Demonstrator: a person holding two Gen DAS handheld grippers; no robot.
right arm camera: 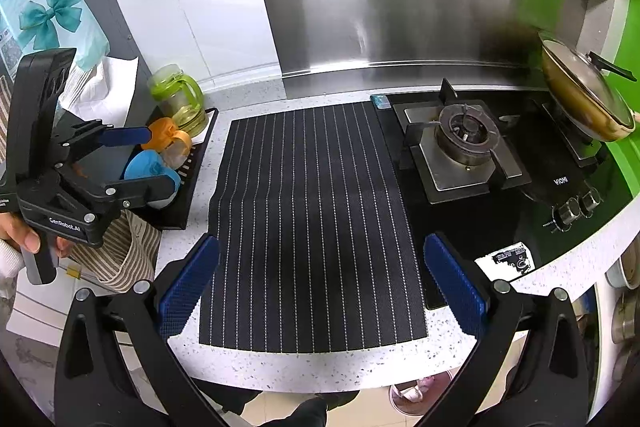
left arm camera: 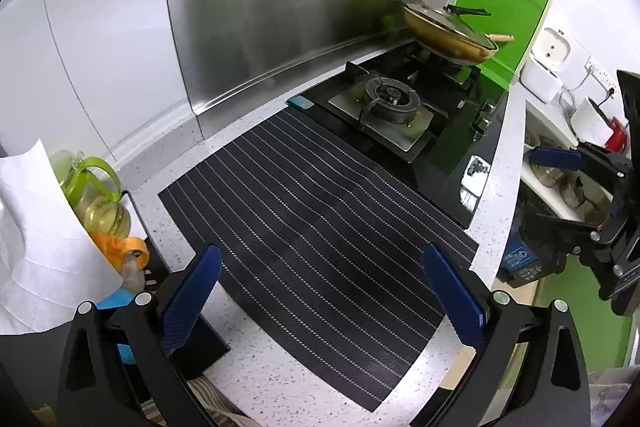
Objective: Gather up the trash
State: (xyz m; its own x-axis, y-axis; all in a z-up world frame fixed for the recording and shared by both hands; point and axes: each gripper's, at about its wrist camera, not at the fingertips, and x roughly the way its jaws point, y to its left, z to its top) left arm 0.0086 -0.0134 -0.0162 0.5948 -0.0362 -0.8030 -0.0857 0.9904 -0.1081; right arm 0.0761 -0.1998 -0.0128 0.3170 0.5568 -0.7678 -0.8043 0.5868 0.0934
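Left gripper [left arm camera: 320,291] is spread wide, nothing between its blue pads [left arm camera: 188,301], hovering over the lower part of the striped mat [left arm camera: 320,211]. Right gripper [right arm camera: 320,287] is likewise spread wide and holding nothing, over the lower edge of the same mat [right arm camera: 316,227].

No trash shows on the mat or on the speckled counter [right arm camera: 320,367] in either view, so the location of the task's thing cannot be told.

Left wrist view: the mat runs diagonally through centre frame. Stove [left arm camera: 392,107] is at upper right of it, with a lidded pan [left arm camera: 448,31] on the far burner. At the left edge are a paper towel [left arm camera: 36,247], a green-lidded jar [left arm camera: 96,195] and an orange cup [left arm camera: 120,247]. The right gripper's body shows at the right edge [left arm camera: 600,211].

Right wrist view: the mat is at centre, the stove [right arm camera: 464,151] touches its right edge, and the pan [right arm camera: 584,95] is at upper right. A black tray [right arm camera: 192,187] just left of the mat holds the jar [right arm camera: 180,99], the orange cup [right arm camera: 168,135] and a blue cup [right arm camera: 144,167]. The left gripper [right arm camera: 136,159] sits at the left of the frame, fingers apart over the tray, held by a hand [right arm camera: 28,239]. A striped cloth [right arm camera: 120,251] hangs below it.
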